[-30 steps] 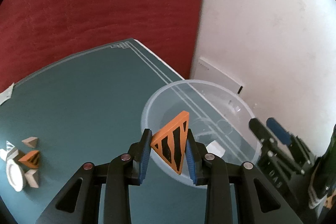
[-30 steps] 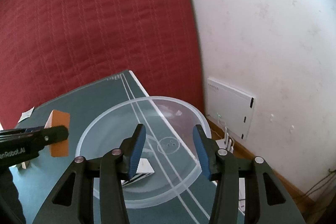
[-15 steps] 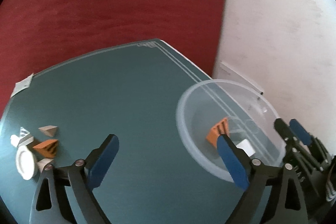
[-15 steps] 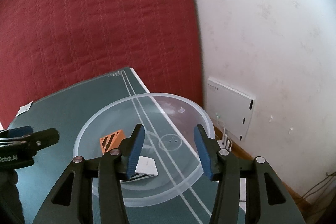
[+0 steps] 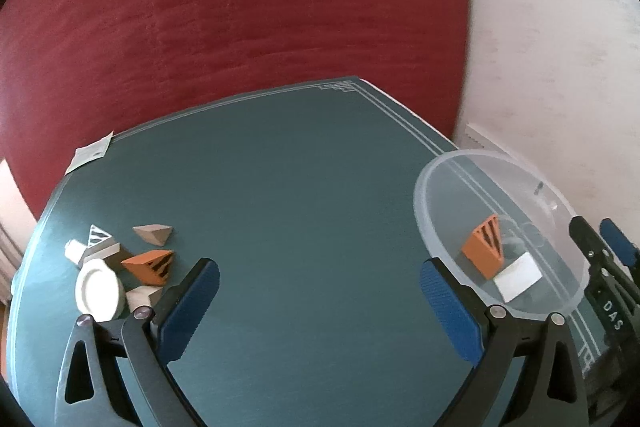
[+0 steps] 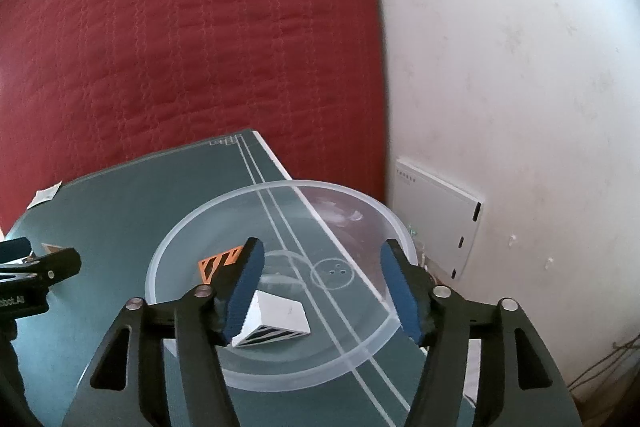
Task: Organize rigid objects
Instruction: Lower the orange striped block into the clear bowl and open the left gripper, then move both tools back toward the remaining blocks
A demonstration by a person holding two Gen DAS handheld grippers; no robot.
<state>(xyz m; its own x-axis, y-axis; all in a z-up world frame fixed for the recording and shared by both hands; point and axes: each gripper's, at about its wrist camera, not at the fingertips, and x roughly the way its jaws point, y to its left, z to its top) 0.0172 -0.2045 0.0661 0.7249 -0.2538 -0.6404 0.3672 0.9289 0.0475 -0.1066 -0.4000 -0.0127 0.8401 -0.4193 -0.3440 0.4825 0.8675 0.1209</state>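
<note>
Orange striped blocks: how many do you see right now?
2. One orange striped block lies inside the clear bowl; the other sits in the pile at the table's left. More may be hidden.

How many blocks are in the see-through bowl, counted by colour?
Orange wedge-shaped block with black stripes: 1
White wedge-shaped block with black stripes: 1
Total in the clear plastic bowl: 2
</note>
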